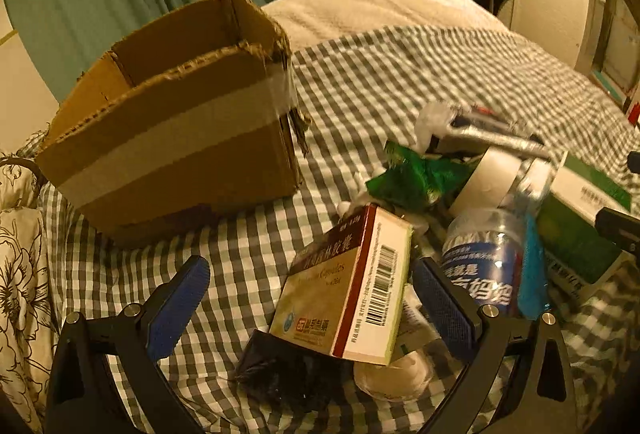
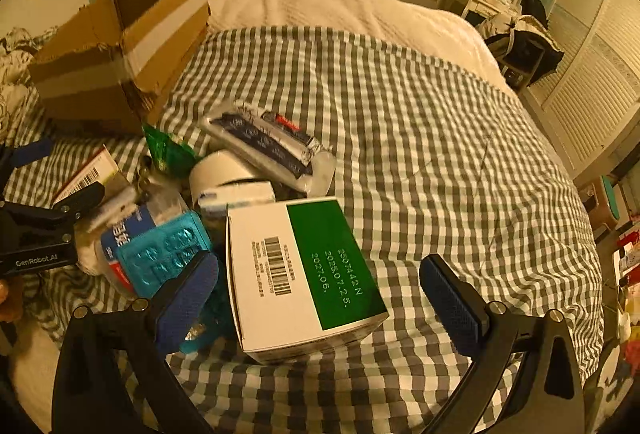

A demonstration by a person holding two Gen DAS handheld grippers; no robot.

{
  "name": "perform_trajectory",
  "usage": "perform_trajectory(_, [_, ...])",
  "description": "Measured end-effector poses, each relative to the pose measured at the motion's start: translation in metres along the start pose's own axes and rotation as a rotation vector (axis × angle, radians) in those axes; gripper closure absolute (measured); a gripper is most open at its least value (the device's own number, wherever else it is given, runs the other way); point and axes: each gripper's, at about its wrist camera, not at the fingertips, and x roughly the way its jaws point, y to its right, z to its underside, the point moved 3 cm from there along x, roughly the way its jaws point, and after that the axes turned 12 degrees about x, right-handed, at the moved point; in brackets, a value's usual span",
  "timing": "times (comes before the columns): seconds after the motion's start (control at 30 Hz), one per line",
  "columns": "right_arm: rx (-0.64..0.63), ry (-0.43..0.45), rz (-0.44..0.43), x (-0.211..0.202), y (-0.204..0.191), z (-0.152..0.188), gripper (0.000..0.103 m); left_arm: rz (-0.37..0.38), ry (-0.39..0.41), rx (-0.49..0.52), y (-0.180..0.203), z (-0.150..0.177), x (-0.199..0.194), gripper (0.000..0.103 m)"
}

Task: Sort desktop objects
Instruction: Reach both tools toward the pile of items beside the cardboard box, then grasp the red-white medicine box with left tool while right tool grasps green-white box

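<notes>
A pile of small objects lies on a checked bedspread point(image 2: 440, 122). My left gripper point(image 1: 310, 294) is open, its fingers on either side of a red-and-cream medicine box point(image 1: 348, 286) without touching it. My right gripper point(image 2: 320, 286) is open around a white-and-green box point(image 2: 300, 274). An open cardboard box point(image 1: 172, 122) stands to the left; it also shows in the right wrist view point(image 2: 120, 46). The pile holds a blue-labelled bottle point(image 1: 484, 262), a teal blister pack point(image 2: 164, 254), a tape roll point(image 2: 216, 170), a green wrapper point(image 1: 416, 178) and a foil tube point(image 2: 264, 142).
A black pouch point(image 1: 288, 370) and a white round object point(image 1: 396, 374) lie under the medicine box. A floral pillow point(image 1: 20, 274) is at the left edge. A cream blanket point(image 2: 340, 6) covers the far bed. Furniture lines the far wall.
</notes>
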Motion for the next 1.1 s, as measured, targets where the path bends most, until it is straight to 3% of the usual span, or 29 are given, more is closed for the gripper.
perform_trajectory(0.37, [-0.035,-0.075,0.017,0.022,-0.003,0.007,0.002,-0.018,-0.045,0.005,-0.002,0.008,0.021,0.002])
perform_trajectory(0.53, [-0.027,-0.126,0.014,0.036,-0.002,0.01,0.002,0.001,-0.057,0.0,-0.005,0.009,0.024,0.02])
perform_trajectory(0.6, [-0.026,-0.147,0.011,0.041,-0.001,0.012,0.002,0.02,-0.069,-0.004,-0.005,0.009,0.027,0.035])
perform_trajectory(0.8, [-0.032,-0.196,0.007,0.052,-0.005,0.015,0.002,0.041,-0.08,0.02,-0.002,0.012,0.031,0.063])
perform_trajectory(1.0, [-0.053,-0.209,0.019,0.058,-0.01,0.018,0.002,0.044,-0.072,0.032,0.003,0.01,0.029,0.068])
perform_trajectory(1.03, [-0.054,-0.203,0.013,0.057,-0.01,0.018,0.004,0.044,-0.07,0.03,0.002,0.01,0.028,0.068])
perform_trajectory(1.07, [-0.053,-0.194,0.009,0.055,-0.011,0.017,0.015,0.042,-0.069,0.029,0.002,0.009,0.028,0.068])
perform_trajectory(1.1, [-0.044,-0.185,0.005,0.054,-0.01,0.015,0.015,0.04,-0.065,0.028,0.002,0.009,0.026,0.069])
